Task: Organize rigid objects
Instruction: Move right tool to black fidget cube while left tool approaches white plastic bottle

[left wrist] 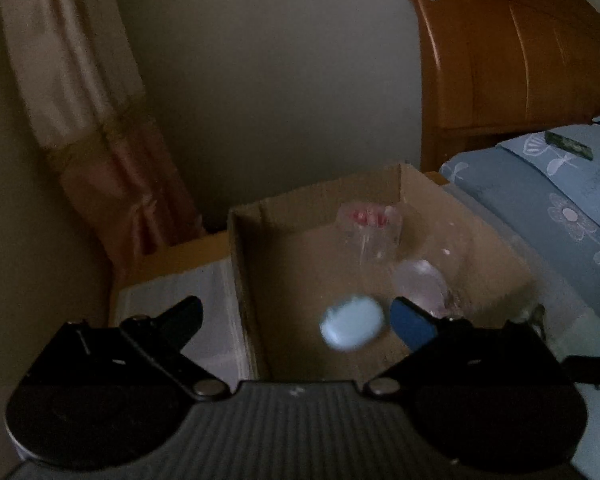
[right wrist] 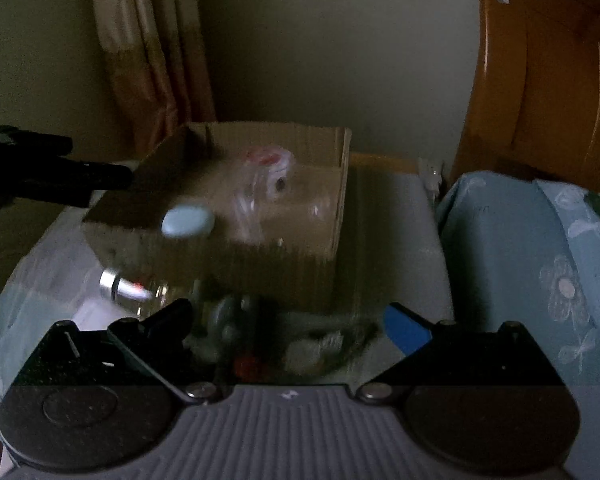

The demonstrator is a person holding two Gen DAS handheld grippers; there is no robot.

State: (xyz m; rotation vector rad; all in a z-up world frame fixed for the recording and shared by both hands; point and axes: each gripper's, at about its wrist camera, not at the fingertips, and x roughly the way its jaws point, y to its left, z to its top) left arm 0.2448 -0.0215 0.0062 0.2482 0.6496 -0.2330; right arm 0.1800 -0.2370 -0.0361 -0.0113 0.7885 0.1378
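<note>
An open cardboard box [left wrist: 260, 240] stands on a bedside surface; it also shows in the right wrist view [right wrist: 300, 264]. A pale blue oval object [left wrist: 352, 322] is blurred between my left gripper's fingers, over the box; it also shows in the right wrist view [right wrist: 188, 221]. My left gripper [left wrist: 296, 316] is open above the box's near side. Clear plastic containers with red print [left wrist: 370, 232] lie inside the box. My right gripper [right wrist: 288, 314] is open and empty, in front of the box over several small blurred items [right wrist: 236, 320]. A clear bottle with a silver cap [right wrist: 128, 286] lies there.
A wooden headboard [left wrist: 500, 60] and blue floral bedding [left wrist: 560, 208] are to the right. A curtain [left wrist: 80, 100] hangs at the left by the wall. A white-covered surface [right wrist: 400, 240] lies under the box. The left gripper shows at the left edge of the right wrist view [right wrist: 40, 168].
</note>
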